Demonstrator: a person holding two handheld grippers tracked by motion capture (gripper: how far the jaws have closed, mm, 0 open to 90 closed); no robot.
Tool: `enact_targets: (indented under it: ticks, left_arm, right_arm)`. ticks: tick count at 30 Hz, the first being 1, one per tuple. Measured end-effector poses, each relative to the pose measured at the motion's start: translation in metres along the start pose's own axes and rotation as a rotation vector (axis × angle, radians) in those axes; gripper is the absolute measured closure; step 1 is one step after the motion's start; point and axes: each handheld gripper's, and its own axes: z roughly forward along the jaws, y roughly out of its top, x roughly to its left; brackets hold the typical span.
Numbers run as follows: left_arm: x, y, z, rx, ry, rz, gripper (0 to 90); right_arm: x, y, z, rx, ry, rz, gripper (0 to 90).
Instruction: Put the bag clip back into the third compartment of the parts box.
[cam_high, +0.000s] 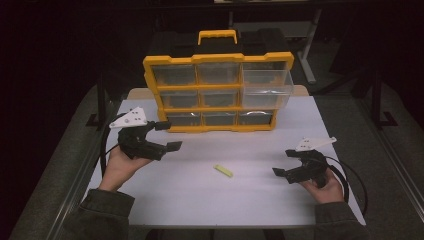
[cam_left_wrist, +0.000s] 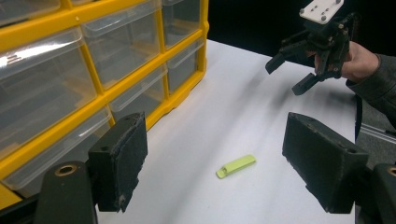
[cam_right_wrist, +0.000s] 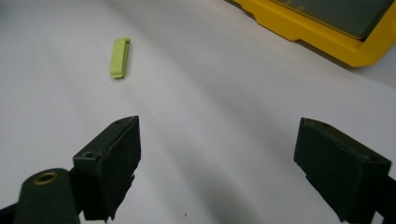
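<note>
Lime-green plastic clip (cam_high: 223, 171) lies bottom center of the high view, long axis diagonal, between your 2 wide-open, empty grippers; right gripper (cam_high: 281, 163) looks slightly nearer than left gripper (cam_high: 169, 135).

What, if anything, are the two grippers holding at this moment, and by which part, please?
Nothing is held. The left gripper and right gripper are both open and empty; the green piece lies untouched on the table.

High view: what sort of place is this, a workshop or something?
Probably a lab or workshop test bench: a white table in a dark room, a yellow drawer organizer, and a metal frame alongside.
</note>
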Motion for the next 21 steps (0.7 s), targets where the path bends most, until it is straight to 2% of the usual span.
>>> enact_targets:
  ticks: [6,18,21]
  left_arm:
    - [0.002,-0.013,-0.002,-0.007,0.007,-0.029,22.2]
    - [0.002,-0.034,-0.005,-0.016,0.033,-0.053,22.5]
    - [0.002,-0.039,-0.004,-0.011,0.037,-0.064,22.5]
  right_arm:
    - [0.000,0.000,0.002,0.006,0.002,-0.006,13.7]
    - [0.001,0.000,0.001,0.008,0.009,-0.002,13.7]
    - [0.002,0.000,0.002,0.013,0.010,-0.016,13.7]
